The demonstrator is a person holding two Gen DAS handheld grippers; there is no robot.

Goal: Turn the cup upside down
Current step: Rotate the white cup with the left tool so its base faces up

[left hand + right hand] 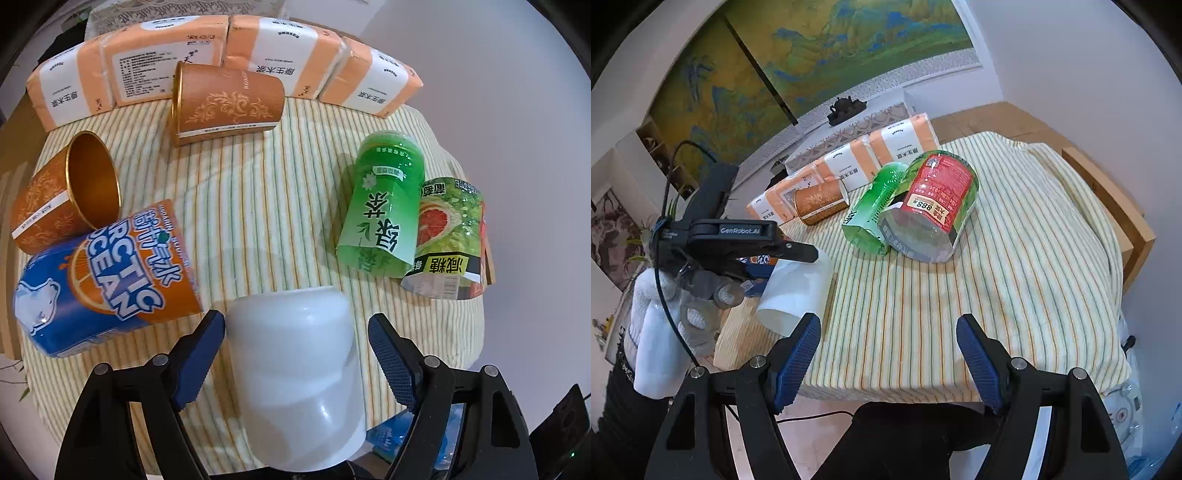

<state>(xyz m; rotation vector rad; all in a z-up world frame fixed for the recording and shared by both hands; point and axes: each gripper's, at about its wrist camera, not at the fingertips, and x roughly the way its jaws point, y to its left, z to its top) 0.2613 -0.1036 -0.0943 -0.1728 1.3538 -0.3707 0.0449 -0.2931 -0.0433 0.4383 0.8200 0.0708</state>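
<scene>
Left wrist view reads "ARCTIC OCEAN" on the blue-and-orange can (107, 280) lying left of the white cup (299, 373), beside two copper cups, a green bottle (384, 206) and orange tissue packs (221, 59). The cup sits tilted at the striped cloth's (266, 206) near edge, closed base away, between the left gripper's (297, 363) spread, non-touching jaws. The right gripper (888, 363), open and empty, sees "GenRobot.AI" on the left gripper.

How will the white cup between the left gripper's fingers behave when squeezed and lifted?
The white cup looks glossy, so probably slippery against the pads. It seems thin, likely light and may flex. The left gripper is open around it.
</scene>
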